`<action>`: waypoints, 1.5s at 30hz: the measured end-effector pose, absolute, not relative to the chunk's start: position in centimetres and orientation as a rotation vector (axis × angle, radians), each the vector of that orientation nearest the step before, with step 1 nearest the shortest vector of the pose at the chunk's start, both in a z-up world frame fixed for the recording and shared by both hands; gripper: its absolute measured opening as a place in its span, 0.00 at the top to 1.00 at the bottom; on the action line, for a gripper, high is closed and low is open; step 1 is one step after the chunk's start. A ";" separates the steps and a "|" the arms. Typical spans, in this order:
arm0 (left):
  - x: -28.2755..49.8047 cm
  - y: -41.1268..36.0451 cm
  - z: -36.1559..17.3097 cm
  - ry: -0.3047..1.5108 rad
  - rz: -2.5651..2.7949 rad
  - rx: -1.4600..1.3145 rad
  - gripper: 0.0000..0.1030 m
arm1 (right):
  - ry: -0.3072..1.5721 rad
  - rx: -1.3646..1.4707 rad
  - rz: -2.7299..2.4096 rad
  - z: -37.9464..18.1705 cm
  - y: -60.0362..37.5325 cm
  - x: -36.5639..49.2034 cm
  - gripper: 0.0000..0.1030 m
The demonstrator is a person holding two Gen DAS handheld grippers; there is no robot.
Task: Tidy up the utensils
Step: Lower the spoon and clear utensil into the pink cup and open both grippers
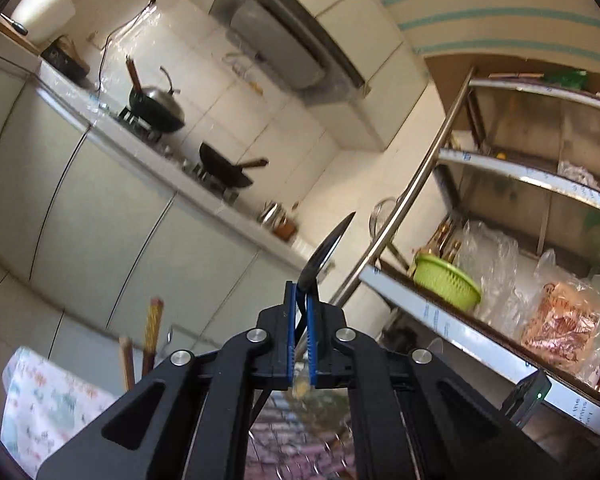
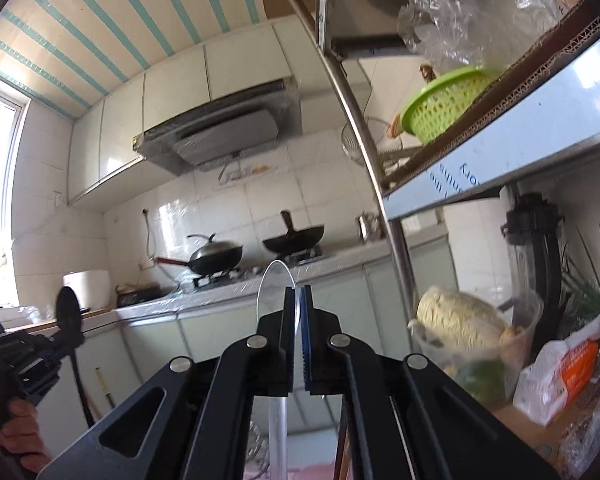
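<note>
Both claws are held up in the air, and each one is squeezing a spoon. Up close, the left claw has its blue pads almost together, pinching the neck of a black spoon. That spoon's bowl sticks up past the fingertips, and its thin handle hangs down between the pads. It touches nothing else.

Over on the other side, the right claw is closed the same way on a clear plastic spoon. Its see-through bowl pokes up and to the left of the pads.

Behind them runs a long white worktop with two black woks on the stove, one with a lid and one without. A grey hood hangs above them.

To the right stands a metal shelf. A green basket sits on it, next to some plastic bags. Down low in the left view, some chopsticks stand upright.
</note>
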State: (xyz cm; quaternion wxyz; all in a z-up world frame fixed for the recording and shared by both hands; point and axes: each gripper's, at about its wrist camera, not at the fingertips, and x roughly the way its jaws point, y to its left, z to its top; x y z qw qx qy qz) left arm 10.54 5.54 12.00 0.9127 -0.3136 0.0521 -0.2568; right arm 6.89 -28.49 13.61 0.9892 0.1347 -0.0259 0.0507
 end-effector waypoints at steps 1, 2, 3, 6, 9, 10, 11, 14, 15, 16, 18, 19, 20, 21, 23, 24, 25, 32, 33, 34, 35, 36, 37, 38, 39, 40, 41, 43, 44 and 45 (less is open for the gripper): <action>10.8 5.7 12.0 0.088 -0.524 -0.637 0.96 | -0.066 0.253 0.088 13.4 -28.3 7.3 0.98; 11.0 5.8 11.9 0.071 -0.518 -0.625 0.96 | -0.074 0.240 0.079 13.2 -28.2 7.5 0.98; 11.1 5.9 11.8 0.060 -0.514 -0.613 0.96 | -0.080 0.228 0.074 12.9 -28.0 7.8 0.98; 11.8 5.9 11.0 0.020 -0.497 -0.569 0.96 | -0.107 0.183 0.058 11.6 -27.1 8.3 0.98; 12.6 5.8 9.9 0.027 -0.518 -0.572 0.96 | -0.115 0.149 0.050 10.4 -26.4 8.5 0.98; 12.8 5.7 9.5 0.033 -0.524 -0.572 0.96 | -0.110 0.142 0.049 10.0 -26.2 8.7 0.98; 12.9 5.5 9.1 0.039 -0.527 -0.571 0.96 | -0.095 0.135 0.048 9.4 -26.0 8.9 0.98; 12.6 5.4 7.5 0.076 -0.537 -0.575 0.96 | -0.047 0.134 0.052 8.2 -25.7 8.7 0.98; 12.3 5.4 6.9 0.093 -0.534 -0.582 0.96 | -0.033 0.137 0.053 7.8 -25.8 8.5 0.98; 11.9 5.5 6.3 0.106 -0.532 -0.591 0.96 | -0.014 0.144 0.053 7.4 -25.8 8.2 0.98; 11.3 5.7 5.5 0.128 -0.525 -0.603 0.96 | 0.010 0.157 0.053 6.8 -25.9 7.6 0.98; 10.9 5.8 5.0 0.146 -0.521 -0.611 0.96 | 0.030 0.161 0.051 6.4 -25.9 7.2 0.98; 10.6 5.8 4.5 0.162 -0.520 -0.618 0.96 | 0.049 0.164 0.049 6.1 -25.9 7.0 0.98; 10.3 5.8 4.2 0.177 -0.519 -0.621 0.96 | 0.066 0.166 0.049 5.8 -25.9 7.0 0.98; 9.7 5.6 3.5 0.206 -0.496 -0.600 0.96 | 0.112 0.168 0.046 5.0 -26.0 6.8 0.98; 9.6 5.6 3.3 0.216 -0.488 -0.596 0.96 | 0.129 0.172 0.045 4.8 -26.1 6.8 0.98; 9.4 5.6 2.9 0.236 -0.473 -0.591 0.96 | 0.148 0.178 0.043 4.4 -26.2 6.8 0.98; 8.8 6.1 1.0 0.326 -0.390 -0.597 0.96 | 0.272 0.177 0.027 2.6 -26.5 7.2 0.97; 8.7 6.3 0.9 0.335 -0.377 -0.600 0.96 | 0.283 0.175 0.021 2.5 -26.6 7.3 0.97; 8.6 6.4 0.7 0.342 -0.370 -0.602 0.96 | 0.293 0.172 0.018 2.5 -26.7 7.4 0.97; 8.5 6.6 0.7 0.349 -0.363 -0.605 0.96 | 0.304 0.175 0.016 2.5 -26.8 7.5 0.96; 8.3 6.6 0.6 0.357 -0.353 -0.603 0.96 | 0.314 0.184 0.017 2.5 -27.0 7.6 0.95; 8.3 6.6 0.7 0.364 -0.341 -0.599 0.96 | 0.324 0.195 0.022 2.5 -27.1 7.6 0.94; 8.3 6.6 0.8 0.370 -0.332 -0.596 0.96 | 0.346 0.210 0.029 2.3 -27.3 7.8 0.93; 8.2 6.6 0.8 0.377 -0.322 -0.590 0.95 | 0.356 0.216 0.031 2.3 -27.4 8.0 0.92; 8.1 6.6 0.8 0.383 -0.305 -0.582 0.90 | 0.359 0.214 0.032 2.3 -27.4 7.9 0.86; 8.0 6.6 0.9 0.386 -0.296 -0.579 0.86 | 0.366 0.212 0.035 2.4 -27.4 7.9 0.83; 7.8 6.5 1.1 0.392 -0.283 -0.575 0.69 | 0.378 0.215 0.051 2.5 -27.5 7.7 0.80; 7.7 6.5 1.2 0.393 -0.275 -0.572 0.67 | 0.379 0.214 0.052 2.6 -27.5 7.5 0.80; 7.5 6.5 1.3 0.392 -0.269 -0.570 0.65 | 0.380 0.212 0.056 2.6 -27.5 7.3 0.80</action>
